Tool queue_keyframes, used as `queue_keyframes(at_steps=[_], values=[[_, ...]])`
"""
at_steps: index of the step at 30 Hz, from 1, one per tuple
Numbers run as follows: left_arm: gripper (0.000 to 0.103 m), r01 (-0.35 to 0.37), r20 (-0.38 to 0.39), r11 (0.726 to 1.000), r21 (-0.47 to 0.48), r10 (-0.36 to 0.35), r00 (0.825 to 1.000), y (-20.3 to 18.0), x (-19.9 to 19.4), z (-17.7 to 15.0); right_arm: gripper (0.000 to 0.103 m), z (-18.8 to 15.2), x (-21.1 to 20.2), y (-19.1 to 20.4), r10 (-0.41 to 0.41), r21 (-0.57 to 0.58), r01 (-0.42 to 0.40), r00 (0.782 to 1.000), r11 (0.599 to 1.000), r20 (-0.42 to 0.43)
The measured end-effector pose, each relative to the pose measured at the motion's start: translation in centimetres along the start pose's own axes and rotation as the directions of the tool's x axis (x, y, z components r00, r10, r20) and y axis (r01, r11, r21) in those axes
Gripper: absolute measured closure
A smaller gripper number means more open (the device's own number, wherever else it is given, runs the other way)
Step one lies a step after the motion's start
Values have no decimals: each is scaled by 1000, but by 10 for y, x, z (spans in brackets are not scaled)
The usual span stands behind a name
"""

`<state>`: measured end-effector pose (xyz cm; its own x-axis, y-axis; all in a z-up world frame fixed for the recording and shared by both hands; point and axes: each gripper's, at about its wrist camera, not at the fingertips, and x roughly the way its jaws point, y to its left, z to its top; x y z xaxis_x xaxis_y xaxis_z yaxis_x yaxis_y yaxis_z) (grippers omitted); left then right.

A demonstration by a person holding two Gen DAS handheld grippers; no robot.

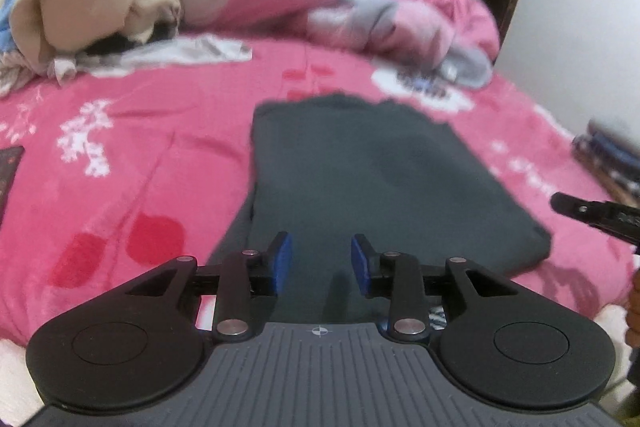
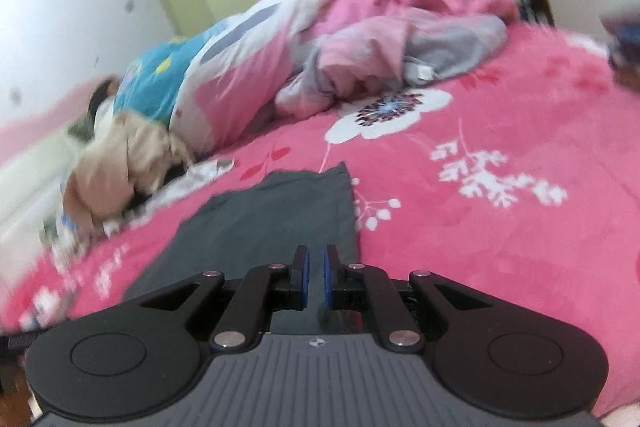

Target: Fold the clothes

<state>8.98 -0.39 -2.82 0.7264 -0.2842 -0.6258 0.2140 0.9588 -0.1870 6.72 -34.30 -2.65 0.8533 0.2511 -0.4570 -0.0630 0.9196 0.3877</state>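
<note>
The left hand-held gripper (image 1: 321,263) is held released, jaws apart, over the near end of the dark garment (image 1: 360,179). The garment is laid flat as a narrow panel near the bed's (image 1: 160,155) front edge. The right hand-held gripper (image 2: 315,277) is nearly clenched on nothing visible. Any further fold is best matched edge to edge. A clothes pile (image 1: 92,7) is seen at the far-left corner.

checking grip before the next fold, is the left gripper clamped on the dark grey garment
No, the left gripper is open, its blue pads apart above the dark grey garment with nothing between them.
</note>
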Motion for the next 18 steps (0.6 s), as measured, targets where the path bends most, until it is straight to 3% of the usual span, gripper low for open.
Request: queue_keyframes(at_steps=[4, 10, 14, 18], values=[[70, -58, -84, 998, 10, 58, 995, -4, 24, -5, 96, -13, 5, 4, -29, -73, 27, 999, 997, -28], [68, -96, -108, 995, 28, 98, 989, -9, 26, -6, 96, -32, 12, 10, -74, -182, 61, 995, 981, -61], [66, -130, -126, 990, 49, 135, 983, -15, 27, -3, 96, -14, -3, 25, -37, -227, 41, 999, 973, 23], [66, -161, -156, 985, 58, 169, 973, -22, 31, 2, 96, -5, 8, 41, 18, -259, -13, 1000, 966, 18]])
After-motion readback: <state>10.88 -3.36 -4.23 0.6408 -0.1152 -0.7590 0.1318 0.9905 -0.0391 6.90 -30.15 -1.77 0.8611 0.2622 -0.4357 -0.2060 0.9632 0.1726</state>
